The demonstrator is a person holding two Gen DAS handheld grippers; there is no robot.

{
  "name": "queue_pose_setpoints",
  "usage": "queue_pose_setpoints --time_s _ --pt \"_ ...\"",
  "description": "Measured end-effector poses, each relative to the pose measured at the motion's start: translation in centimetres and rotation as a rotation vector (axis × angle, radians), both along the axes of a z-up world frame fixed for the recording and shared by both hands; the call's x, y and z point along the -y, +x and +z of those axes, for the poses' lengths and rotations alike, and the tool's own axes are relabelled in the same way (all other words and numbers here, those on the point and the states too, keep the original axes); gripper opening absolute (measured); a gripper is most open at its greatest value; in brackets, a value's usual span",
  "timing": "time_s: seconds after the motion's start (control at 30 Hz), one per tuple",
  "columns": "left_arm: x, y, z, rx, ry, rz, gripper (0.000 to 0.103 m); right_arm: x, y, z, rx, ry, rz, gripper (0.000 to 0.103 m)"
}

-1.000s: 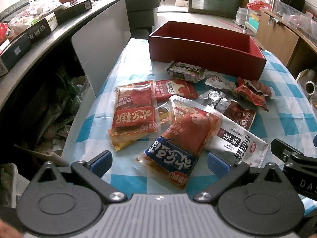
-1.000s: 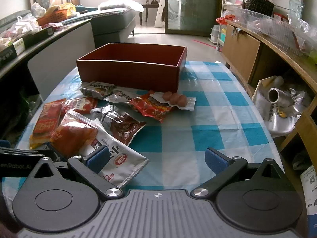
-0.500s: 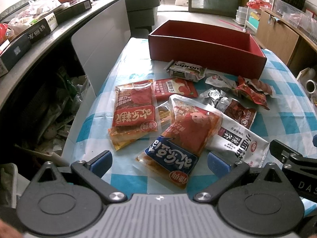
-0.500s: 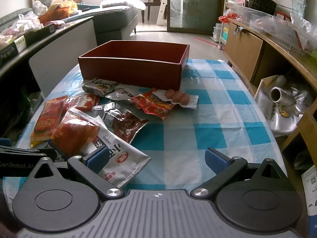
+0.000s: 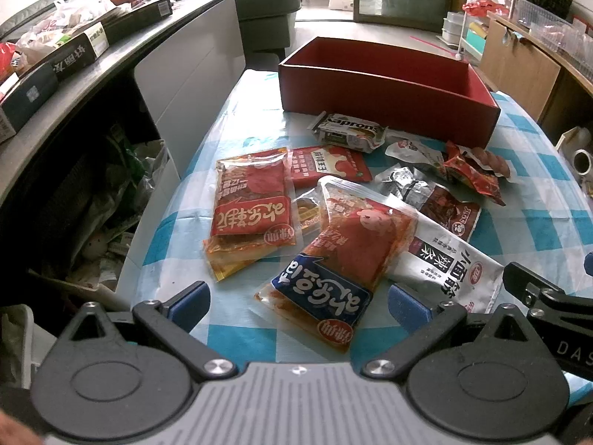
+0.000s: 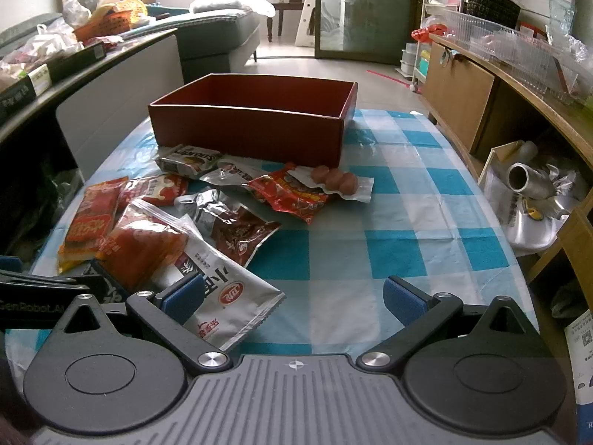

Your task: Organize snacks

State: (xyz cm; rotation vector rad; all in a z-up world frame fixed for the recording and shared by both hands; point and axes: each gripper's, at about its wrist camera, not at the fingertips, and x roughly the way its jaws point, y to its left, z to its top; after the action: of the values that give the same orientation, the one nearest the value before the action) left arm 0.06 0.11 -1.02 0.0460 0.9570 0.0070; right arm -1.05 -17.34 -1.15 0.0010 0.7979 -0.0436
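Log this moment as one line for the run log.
left gripper: open, over blue-label pack | right gripper: open, empty | red box: no snacks visible inside | snacks: on table

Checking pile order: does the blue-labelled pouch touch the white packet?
Touching: in the left wrist view the blue-labelled pouch overlaps the white packet.

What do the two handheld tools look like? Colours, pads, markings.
Both match: black linkage arms with silver pivot screws, blue pads on the fingertips, two round black discs and a ribbed grey body. Left tool; right tool. White lettering: "DAS" on the right tool, seen in the left view; "GenRobot.AI" on the left tool, seen in the right view. No cables or sleeves visible.
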Motion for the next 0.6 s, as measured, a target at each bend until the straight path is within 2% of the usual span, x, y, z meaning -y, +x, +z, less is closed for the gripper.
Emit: queue_pose_setpoints --time_s 0.6 --pt "0.21 0.0 0.05 -0.002 0.004 -0.003 0.099 -0.15 0.22 -0.29 -0.016 0.001 0.011 0.103"
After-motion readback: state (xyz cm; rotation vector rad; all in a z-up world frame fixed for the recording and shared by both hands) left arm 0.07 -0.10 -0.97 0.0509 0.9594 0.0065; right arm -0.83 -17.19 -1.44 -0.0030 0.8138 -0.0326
